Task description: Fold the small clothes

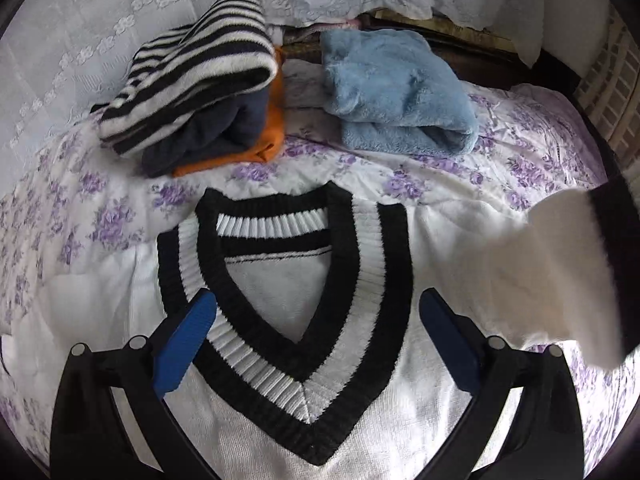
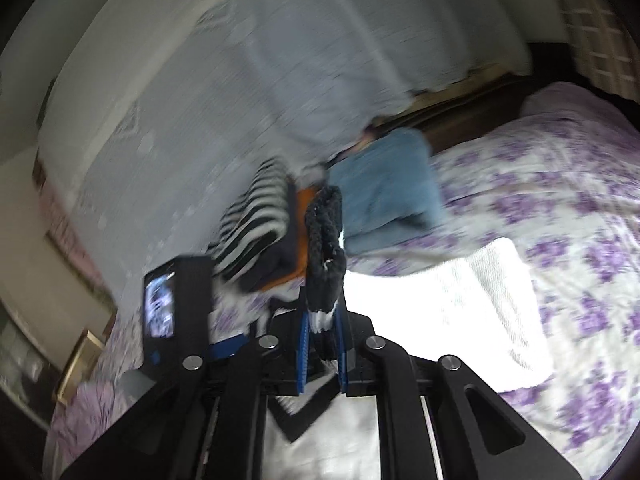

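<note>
My left tongs (image 1: 316, 320) gape over the white knit V-neck sweater (image 1: 280, 420); my right tongs (image 2: 323, 344) pinch its black-cuffed sleeve (image 2: 324, 240) at twelve o'clock.

Soft daylight, left view sharp, right view motion-blurred with glare on the white sweater (image 2: 448, 304), fisheye-warped edges

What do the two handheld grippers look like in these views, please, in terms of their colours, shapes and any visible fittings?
The left gripper and the right gripper look alike: matte black angular linkage arms joined by round silver pivot pins, with slotted cut-outs. Each finger carries a flat blue ribbed pad. No cables, sleeves or printed markings show. In the right wrist view, a black block beside it carries a small screen.
</note>
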Demonstrator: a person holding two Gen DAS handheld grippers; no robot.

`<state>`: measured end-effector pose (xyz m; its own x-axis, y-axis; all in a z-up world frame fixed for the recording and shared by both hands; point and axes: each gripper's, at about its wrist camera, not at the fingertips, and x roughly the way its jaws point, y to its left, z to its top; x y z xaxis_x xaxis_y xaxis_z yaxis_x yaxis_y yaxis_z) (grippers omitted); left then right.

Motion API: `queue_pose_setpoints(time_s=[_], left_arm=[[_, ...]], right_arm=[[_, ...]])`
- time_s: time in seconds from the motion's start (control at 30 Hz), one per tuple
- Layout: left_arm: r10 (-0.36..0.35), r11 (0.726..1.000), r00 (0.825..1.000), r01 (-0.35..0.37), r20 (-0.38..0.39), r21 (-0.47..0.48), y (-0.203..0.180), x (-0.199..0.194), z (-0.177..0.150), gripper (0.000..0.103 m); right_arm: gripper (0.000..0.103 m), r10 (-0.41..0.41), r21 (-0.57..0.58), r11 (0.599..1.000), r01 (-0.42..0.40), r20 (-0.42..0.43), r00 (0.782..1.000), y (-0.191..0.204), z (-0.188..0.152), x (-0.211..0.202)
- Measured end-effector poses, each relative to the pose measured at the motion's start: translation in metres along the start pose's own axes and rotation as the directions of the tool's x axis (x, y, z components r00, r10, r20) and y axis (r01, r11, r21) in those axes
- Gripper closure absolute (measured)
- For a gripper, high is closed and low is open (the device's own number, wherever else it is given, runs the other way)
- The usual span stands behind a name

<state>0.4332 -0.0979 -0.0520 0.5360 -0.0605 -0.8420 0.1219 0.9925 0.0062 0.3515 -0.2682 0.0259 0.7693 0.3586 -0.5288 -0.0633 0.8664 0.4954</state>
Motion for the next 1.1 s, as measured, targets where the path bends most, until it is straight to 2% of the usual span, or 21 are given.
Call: queue_pose_setpoints(time_s=[0.17,0.33,0.47,0.57,0.7,0.8,0.93,1.03,1.1], left_arm=[[0.025,0.999,0.999,-0.023,0.030,-0.046,0.035,-0.010,-0.006,0.004],[0.114,0.991,0.988,-0.107,0.099,-0.082,0.082,-0.031,-0.011,0.004],[0.159,0.984,0.978,-0.147,0.133,-0.097,0.111,-0.039,-0.017,0.004],[0.183,0.979,0.974,-0.169,0.130,-0.115,0.129,-0.033,-0.023,0.004],[0.166,0.972,0.984,-0.152,0.065,-0.181,0.153,-0.008,-0.035,0.004],[0.149,0.968,0.988,-0.140,0.028,-0.209,0.163,0.015,-0.043,0.004],[0.157,0.966,0.987,-0.159,-0.029,-0.205,0.165,0.041,-0.052,0.004],[0.173,0.966,0.985,-0.169,0.002,-0.194,0.163,0.034,-0.046,0.004],[0.187,0.964,0.980,-0.171,0.062,-0.205,0.163,0.019,-0.038,0.004]], right_arm=[[0.091,0.049,-0.064,0.997,-0.053,-0.059,0.997,0.048,-0.013,0.025],[0.088,0.080,-0.139,0.986,-0.091,-0.081,0.993,0.098,-0.021,0.045],[0.084,0.094,-0.176,0.978,-0.111,-0.104,0.990,0.132,-0.034,0.059],[0.083,0.100,-0.178,0.976,-0.123,-0.131,0.986,0.143,-0.043,0.076],[0.083,0.077,-0.184,0.977,-0.111,-0.180,0.981,0.151,-0.058,0.106],[0.083,0.054,-0.197,0.975,-0.099,-0.221,0.974,0.149,-0.068,0.127],[0.082,0.047,-0.169,0.981,-0.096,-0.273,0.961,0.136,-0.080,0.148],[0.082,0.080,-0.160,0.979,-0.123,-0.252,0.964,0.137,-0.075,0.146],[0.080,0.098,-0.166,0.977,-0.136,-0.223,0.970,0.143,-0.067,0.140]])
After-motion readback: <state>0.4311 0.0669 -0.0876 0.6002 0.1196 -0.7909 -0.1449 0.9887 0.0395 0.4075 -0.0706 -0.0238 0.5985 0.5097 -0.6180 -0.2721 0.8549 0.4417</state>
